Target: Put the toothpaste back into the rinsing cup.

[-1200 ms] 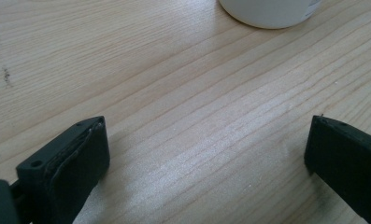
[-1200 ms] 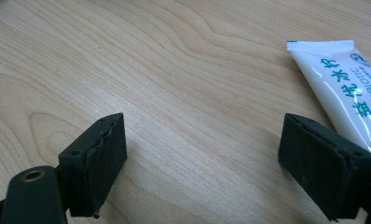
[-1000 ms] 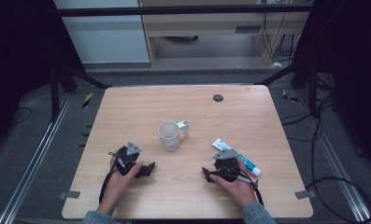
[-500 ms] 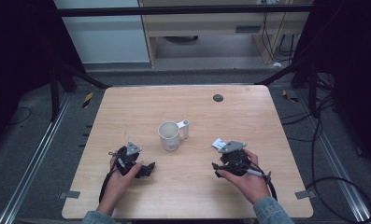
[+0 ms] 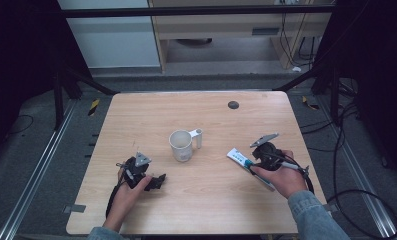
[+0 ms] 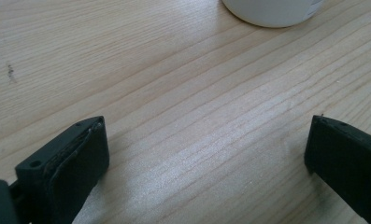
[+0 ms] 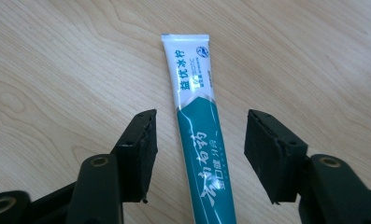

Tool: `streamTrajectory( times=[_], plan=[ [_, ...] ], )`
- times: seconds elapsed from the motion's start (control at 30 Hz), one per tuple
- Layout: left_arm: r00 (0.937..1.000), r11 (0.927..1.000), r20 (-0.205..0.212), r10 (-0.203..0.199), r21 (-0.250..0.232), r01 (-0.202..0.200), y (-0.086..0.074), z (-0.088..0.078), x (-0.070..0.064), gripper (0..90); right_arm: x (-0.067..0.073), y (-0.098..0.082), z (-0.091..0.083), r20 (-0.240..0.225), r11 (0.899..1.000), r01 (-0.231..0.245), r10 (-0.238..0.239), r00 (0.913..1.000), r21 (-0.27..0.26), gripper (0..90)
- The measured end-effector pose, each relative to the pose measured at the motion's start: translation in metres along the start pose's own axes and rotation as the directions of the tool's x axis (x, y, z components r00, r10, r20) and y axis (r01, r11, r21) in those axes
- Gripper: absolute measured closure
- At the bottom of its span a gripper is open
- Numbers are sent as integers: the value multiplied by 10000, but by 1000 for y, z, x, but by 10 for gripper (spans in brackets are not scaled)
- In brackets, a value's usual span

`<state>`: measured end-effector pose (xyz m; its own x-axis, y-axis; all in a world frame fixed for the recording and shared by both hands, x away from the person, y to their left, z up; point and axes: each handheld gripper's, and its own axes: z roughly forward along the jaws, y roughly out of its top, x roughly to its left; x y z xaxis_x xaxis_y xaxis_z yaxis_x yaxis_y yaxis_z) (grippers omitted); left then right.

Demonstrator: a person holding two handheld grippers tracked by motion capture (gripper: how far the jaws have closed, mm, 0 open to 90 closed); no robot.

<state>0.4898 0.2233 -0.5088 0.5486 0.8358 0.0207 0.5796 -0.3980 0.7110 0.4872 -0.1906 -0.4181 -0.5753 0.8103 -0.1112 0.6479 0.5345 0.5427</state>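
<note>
Fingers point(image 7: 135, 154) of the right gripper point(image 7: 199, 156) are seen parted on either side of the toothpaste tube point(image 7: 199, 140), with bare wood showing between each pad and the tube, so nothing is pressed yet; the jaws have just been closing, with the tube between them. This straddle appears to be set up so that a further squeeze would catch the tube across its narrow width.

In the right gripper view the tube's teal printed body lies midway between the two pads, while its flat white crimped end reaches out beyond the fingertips. In the high view the tube point(image 5: 238, 159) is seen flat on the table point(image 5: 136, 115) at the right side, its crimped end pointing left and far, toward the white mug point(image 5: 181, 145) standing near the middle of the table. The right gripper point(image 5: 264, 156) is held over the tube by the person's right hand point(image 5: 283, 177).

At the near left, the left gripper point(image 5: 158, 181) is rested low on the table, apparently kept idle and out of the way. Its fingers point(image 6: 75, 163) are spread wide over bare wood, nothing is held, and the base of the mug point(image 6: 272, 11) shows well beyond them.
</note>
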Motion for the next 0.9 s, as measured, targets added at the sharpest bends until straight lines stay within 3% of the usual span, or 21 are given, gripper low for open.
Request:
streamTrajectory(
  times=[0.17, 0.37, 0.9],
  plan=[
    [9998, 9999, -115, -158, -16, 158, -1, -1, -1, 0, -7, 2, 1, -220, 9999, -118, 120, 9997, 91, 493],
    [9999, 9999, -88, -133, 5, 133, -1, -1, -1, 0, -9, 15, 2, -286, 9996, 139, -132, 9995, 239, 530],
    [10000, 10000, -40, -78, -5, 78, -1, -1, 0, 0, -11, 22, 36, -538, 9907, 123, -50, 9985, 1359, 528]
  ],
)
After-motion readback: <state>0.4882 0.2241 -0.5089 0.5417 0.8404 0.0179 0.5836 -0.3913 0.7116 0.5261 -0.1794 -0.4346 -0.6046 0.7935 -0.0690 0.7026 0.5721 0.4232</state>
